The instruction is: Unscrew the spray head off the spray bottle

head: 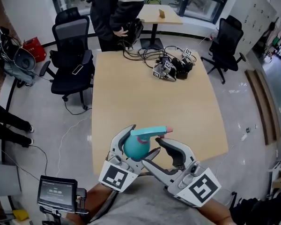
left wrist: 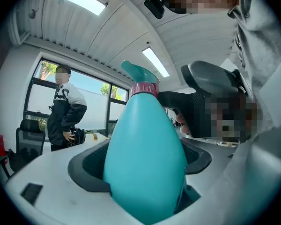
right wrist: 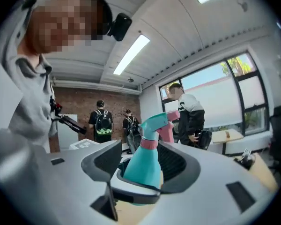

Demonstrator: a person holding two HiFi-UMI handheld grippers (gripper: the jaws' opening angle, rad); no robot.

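Observation:
A teal spray bottle with a teal spray head, pink collar and pink nozzle hangs over the near edge of the wooden table. My left gripper is shut on its fat body, which fills the left gripper view between both pads; the spray head points up. My right gripper is close on the right, open. In the right gripper view the bottle and its head stand between my right gripper's wide jaws, with a gap to the left pad.
A second pair of grippers with cables lies at the table's far end. A person stands beyond it. Office chairs flank the table. A small screen on a stand sits at the lower left.

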